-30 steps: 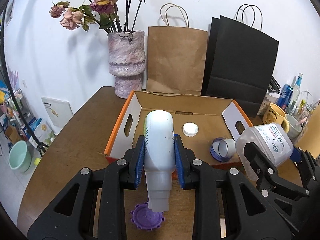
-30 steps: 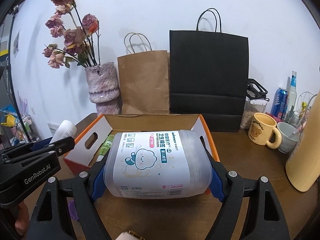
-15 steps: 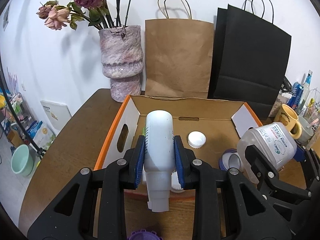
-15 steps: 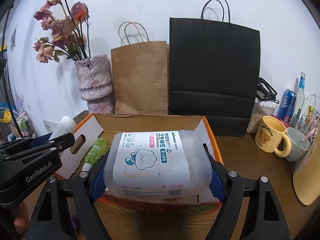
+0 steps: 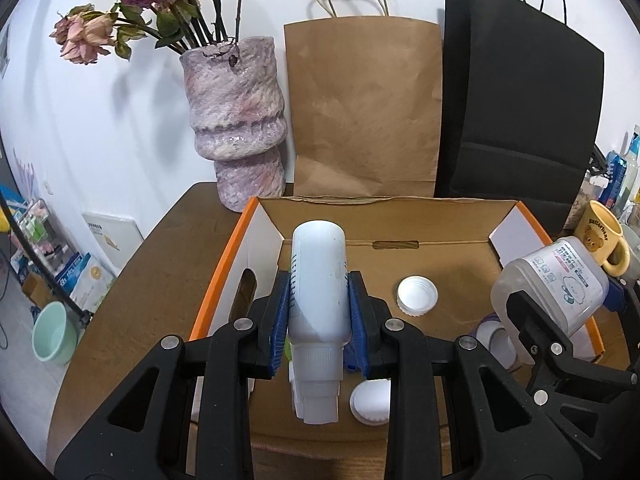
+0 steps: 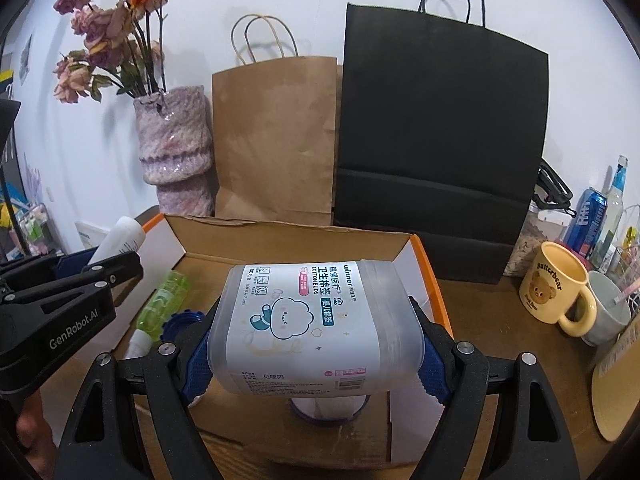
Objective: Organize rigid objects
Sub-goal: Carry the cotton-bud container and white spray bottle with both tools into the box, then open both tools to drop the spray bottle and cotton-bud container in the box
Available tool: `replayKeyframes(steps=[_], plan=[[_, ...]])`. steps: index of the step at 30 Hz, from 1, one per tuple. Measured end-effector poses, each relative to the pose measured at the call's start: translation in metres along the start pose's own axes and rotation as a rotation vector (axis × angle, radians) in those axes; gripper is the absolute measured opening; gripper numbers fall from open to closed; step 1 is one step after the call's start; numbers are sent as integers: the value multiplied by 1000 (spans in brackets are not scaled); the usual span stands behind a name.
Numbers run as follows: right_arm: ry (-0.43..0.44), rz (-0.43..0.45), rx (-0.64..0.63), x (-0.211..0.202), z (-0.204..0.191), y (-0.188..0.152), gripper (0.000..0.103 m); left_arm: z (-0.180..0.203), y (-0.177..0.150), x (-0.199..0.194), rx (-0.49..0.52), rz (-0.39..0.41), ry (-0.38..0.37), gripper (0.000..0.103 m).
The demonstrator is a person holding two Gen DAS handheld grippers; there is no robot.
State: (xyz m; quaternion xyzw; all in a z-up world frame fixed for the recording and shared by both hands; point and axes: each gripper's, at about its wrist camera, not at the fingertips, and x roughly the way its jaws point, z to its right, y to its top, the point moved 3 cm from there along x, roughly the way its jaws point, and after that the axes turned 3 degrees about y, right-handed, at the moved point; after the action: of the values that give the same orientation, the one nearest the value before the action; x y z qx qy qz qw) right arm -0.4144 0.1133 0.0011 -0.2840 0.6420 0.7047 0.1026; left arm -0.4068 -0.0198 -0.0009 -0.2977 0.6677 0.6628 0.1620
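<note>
Left gripper [image 5: 319, 314] fingers clamp a smooth white plastic bottle [image 5: 318, 280], cap toward camera. Right gripper [image 6: 316, 350] fingers grip a frosted cotton-bud tub [image 6: 316, 326], printed label. Both over the open cardboard box [image 5: 400, 216], orange-edged, on the brown tabletop [image 5: 160, 264].

Box [image 5: 400, 236] middle seemingly free; caps [image 5: 417, 295] and green bottle [image 6: 162, 300] crowd it.

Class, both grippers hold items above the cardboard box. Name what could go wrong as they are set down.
1. The white bottle in the left gripper may land on the loose white caps below it and roll.
2. The cotton bud jar lies sideways in the right gripper, so it might roll against the box wall or the green bottle.
</note>
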Motion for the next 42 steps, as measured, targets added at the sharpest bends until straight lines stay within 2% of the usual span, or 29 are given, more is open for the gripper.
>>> replayKeyframes(steps=[8, 9, 10, 11, 12, 13, 15, 42], plan=[[-9, -60, 4, 16, 8, -7, 86, 1, -1, 15, 3, -23, -8, 24], [-12, -71, 5, 18, 9, -8, 86, 0, -1, 15, 1, -22, -4, 31], [-19, -76, 7, 19, 10, -9, 87, 0, -1, 15, 2, -18, 1, 50], [-32, -84, 7, 20, 11, -11, 88, -1, -2, 15, -1, -13, 7, 61], [-43, -85, 5, 19, 12, -12, 88, -3, -2, 14, -9, -2, 15, 83], [-51, -83, 6, 19, 13, -12, 88, -4, -1, 12, -14, 8, 18, 96], [-58, -80, 11, 17, 15, -12, 88, -6, 0, 8, -17, 32, 26, 102], [-40, -57, 24, 10, 16, -8, 88, -14, 2, 2, -50, 35, 10, 103]])
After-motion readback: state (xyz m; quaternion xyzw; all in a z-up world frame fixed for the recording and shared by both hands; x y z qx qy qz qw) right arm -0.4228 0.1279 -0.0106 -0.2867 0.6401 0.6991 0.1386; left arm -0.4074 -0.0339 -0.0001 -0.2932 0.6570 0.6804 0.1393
